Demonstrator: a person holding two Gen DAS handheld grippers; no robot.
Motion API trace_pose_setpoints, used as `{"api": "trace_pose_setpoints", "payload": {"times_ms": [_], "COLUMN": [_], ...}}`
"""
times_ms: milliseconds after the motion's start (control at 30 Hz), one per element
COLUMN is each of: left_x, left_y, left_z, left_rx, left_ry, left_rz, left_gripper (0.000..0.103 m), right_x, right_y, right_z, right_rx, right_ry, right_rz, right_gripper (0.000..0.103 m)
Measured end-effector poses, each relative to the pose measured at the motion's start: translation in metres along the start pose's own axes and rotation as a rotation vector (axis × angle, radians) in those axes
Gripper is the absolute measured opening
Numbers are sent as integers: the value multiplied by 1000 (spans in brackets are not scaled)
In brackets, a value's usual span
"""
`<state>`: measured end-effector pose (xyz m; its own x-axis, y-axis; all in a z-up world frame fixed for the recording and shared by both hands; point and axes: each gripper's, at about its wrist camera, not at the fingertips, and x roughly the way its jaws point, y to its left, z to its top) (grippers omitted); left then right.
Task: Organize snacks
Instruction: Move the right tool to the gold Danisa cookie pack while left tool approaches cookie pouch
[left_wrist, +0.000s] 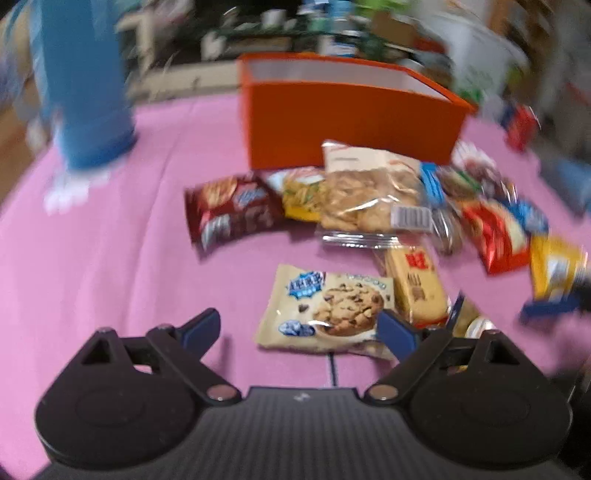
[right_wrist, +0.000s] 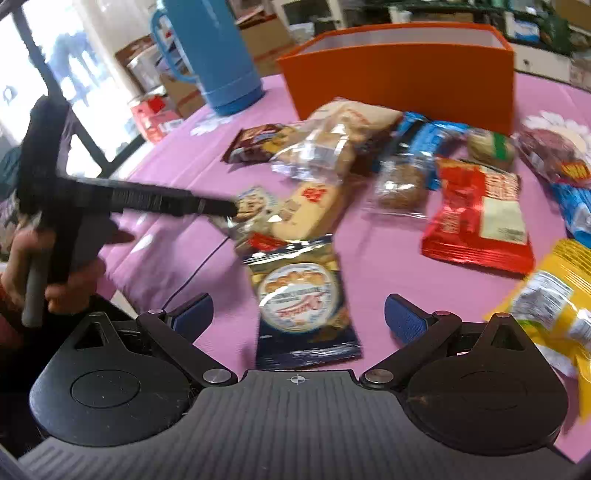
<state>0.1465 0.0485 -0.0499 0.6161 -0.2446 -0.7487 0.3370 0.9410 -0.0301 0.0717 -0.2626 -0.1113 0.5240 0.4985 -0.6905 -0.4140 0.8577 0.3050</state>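
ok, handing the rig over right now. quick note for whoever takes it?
Left tongs: open, empty, over the cloth with the chocolate-chip cookie pack just ahead, one pad at its right edge.
Right tongs: open, empty, with the dark blue cookie bag lying between them, not gripped.
Snacks: all loose on the pink cloth in front of the orange box.
Done: nothing seen packed; what shows of the box inside is bare wall, its floor is hidden.
Left: pick up each pack and sort it, presumably into the box. The two packs at the tongs look like the nearest picks.
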Motion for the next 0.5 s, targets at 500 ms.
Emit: {"api": "trace_pose_setpoints", "payload": {"times_ms": [500], "left_x": [55], "left_y": [-19], "left_z": [46], "left_rx": [765], "left_ry": [220], "left_rz": [-492], "left_gripper": [90], "right_x": [0], "right_y": [-38], "right_z": [1], "right_rx": [122], "right_ry": [-1], "right_rz": [-20], "right_gripper": [90]}}
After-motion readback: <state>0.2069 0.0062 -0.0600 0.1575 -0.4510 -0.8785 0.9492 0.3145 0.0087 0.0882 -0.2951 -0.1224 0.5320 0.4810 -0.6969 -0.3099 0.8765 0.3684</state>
